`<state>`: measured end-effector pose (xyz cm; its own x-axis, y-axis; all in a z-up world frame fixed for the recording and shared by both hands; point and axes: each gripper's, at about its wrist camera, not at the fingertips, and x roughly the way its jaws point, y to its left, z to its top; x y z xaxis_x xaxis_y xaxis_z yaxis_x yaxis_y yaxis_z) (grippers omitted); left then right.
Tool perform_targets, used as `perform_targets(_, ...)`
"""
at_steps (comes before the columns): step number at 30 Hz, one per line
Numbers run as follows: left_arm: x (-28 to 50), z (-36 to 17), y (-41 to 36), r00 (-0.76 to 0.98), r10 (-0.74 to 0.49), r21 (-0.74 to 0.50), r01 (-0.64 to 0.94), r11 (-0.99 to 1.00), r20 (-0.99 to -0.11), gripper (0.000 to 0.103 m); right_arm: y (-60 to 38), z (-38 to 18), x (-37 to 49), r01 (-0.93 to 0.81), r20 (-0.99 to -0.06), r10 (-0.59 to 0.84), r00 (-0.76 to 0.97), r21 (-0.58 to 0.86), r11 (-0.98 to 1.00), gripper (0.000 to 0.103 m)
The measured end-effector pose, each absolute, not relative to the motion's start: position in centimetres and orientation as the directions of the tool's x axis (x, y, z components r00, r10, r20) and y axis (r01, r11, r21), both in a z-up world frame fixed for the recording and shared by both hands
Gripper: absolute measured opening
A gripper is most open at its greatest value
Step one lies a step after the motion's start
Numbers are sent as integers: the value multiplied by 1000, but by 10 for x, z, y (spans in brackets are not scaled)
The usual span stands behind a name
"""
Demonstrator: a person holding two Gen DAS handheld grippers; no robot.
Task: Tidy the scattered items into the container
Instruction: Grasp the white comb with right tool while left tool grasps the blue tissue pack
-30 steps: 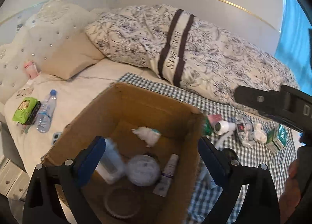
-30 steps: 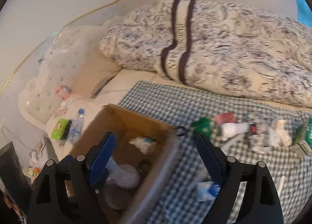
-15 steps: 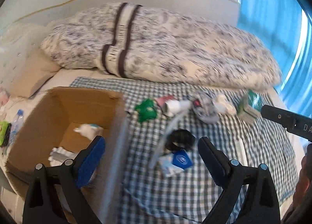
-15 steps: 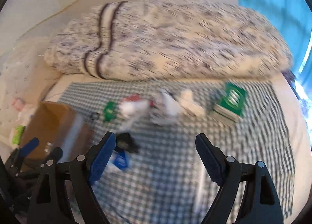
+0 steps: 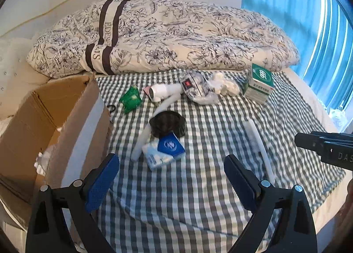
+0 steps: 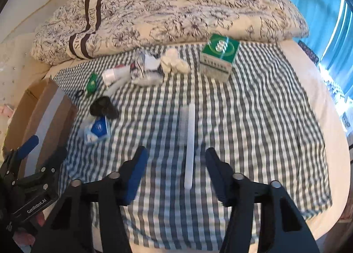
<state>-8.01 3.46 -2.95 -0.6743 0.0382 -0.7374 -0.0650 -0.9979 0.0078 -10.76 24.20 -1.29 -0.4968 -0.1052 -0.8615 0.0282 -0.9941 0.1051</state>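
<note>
We have swung from the cardboard box (image 5: 44,125) at frame left toward the white comb (image 6: 190,140), left gripper (image 5: 172,175) and right gripper (image 6: 175,171) both spread wide and empty, ready for another pickup.

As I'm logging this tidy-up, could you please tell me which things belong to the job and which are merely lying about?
Job: cardboard box, white comb, green carton, tissue pack, green packet, white bottle.
Lying about: floral duvet, checked sheet, blue curtain.
</note>
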Motion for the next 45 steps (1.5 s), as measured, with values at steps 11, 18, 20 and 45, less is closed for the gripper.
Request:
perform_targets(11,-80,-58,32,-642,37,1,-60,-998,-766,98,248,-65,-108,9,-902,-134,-410,143,-990,39)
perform_targets(18,-109,-85,28,-599,33,-1,-54,-999,-800,98,246,-110,-137,-16,-938,-92,-333,103,-995,38)
perform_targets(20,-118,-93,27,-588,32,-7,-45,-999,-809,98,245,-121,-146,-17,-946,-85,-312,95,-995,35)
perform_targets(45,-201,-159,24,-460,1,-51,96,-994,-888,98,245,-91,-143,22,-910,16,-414,-28,-999,13)
